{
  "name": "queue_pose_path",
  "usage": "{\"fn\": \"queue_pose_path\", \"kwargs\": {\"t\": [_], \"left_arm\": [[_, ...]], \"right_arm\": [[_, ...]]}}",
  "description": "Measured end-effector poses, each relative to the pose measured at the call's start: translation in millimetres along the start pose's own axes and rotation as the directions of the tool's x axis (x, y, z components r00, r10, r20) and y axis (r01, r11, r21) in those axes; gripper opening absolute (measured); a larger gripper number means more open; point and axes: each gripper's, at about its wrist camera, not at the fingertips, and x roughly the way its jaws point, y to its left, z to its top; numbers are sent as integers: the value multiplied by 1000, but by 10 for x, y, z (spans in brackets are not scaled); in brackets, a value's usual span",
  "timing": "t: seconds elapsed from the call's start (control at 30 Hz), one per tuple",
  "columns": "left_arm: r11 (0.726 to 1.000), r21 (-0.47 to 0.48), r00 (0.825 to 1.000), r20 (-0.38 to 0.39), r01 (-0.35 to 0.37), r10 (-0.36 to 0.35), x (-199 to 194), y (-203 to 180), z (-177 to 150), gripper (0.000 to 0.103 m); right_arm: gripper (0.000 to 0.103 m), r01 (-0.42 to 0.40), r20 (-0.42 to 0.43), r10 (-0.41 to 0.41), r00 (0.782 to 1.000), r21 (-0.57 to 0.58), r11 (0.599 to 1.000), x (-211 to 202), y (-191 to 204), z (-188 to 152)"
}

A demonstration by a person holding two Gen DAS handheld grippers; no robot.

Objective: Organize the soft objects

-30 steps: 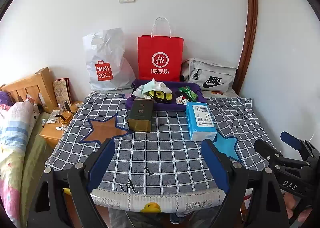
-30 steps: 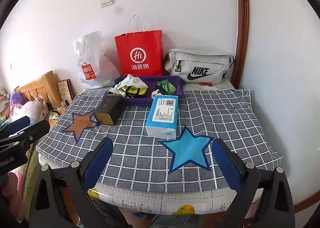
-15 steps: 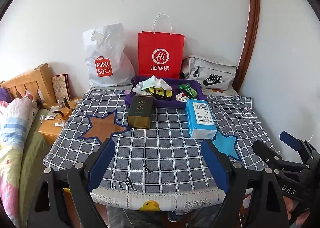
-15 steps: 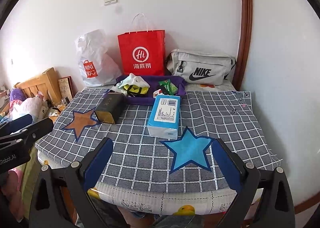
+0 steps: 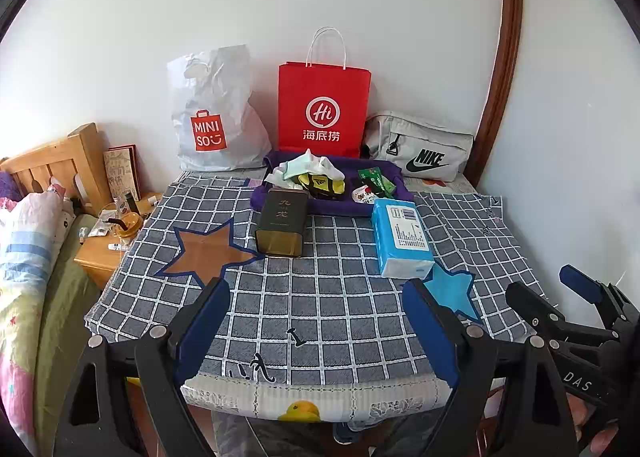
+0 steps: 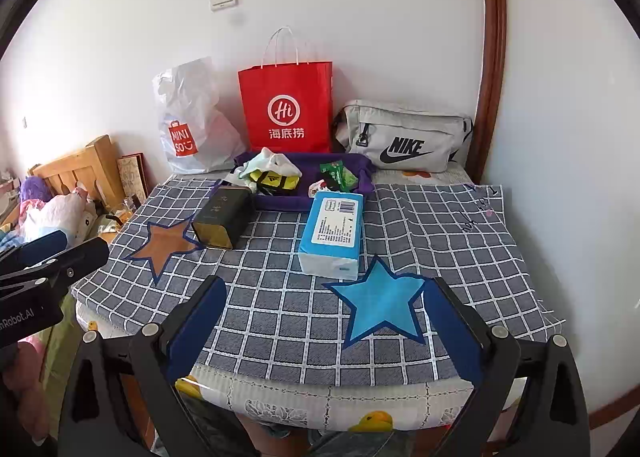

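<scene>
A purple tray [image 5: 332,209] stands at the back of the checked tablecloth [image 5: 344,321]. It holds a white-and-green cloth [image 5: 308,167], a yellow-and-black soft item [image 5: 320,184] and green packets [image 5: 376,181]. In front of it lie a dark tin [image 5: 282,223] on its side and a blue tissue pack [image 5: 402,233]. My left gripper [image 5: 316,297] hangs open over the table's near edge, holding nothing. My right gripper [image 6: 326,289] is open too, above a blue star patch [image 6: 380,305], well short of the tissue pack [image 6: 332,229] and tin [image 6: 222,219].
Against the wall stand a white Miniso bag [image 5: 216,117], a red paper bag [image 5: 324,109] and a grey Nike bag [image 5: 420,149]. A brown star patch [image 5: 204,253] marks the cloth. A wooden nightstand [image 5: 100,253] and a bed [image 5: 24,257] lie to the left.
</scene>
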Motion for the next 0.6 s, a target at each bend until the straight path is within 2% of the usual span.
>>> {"fn": "queue_pose_path", "kwargs": {"t": [0.6], "left_arm": [[1000, -2, 1000, -1, 3, -3, 4, 11, -28, 88]], "right_arm": [[98, 2, 8, -2, 1000, -5, 1000, -45, -3, -1]]}}
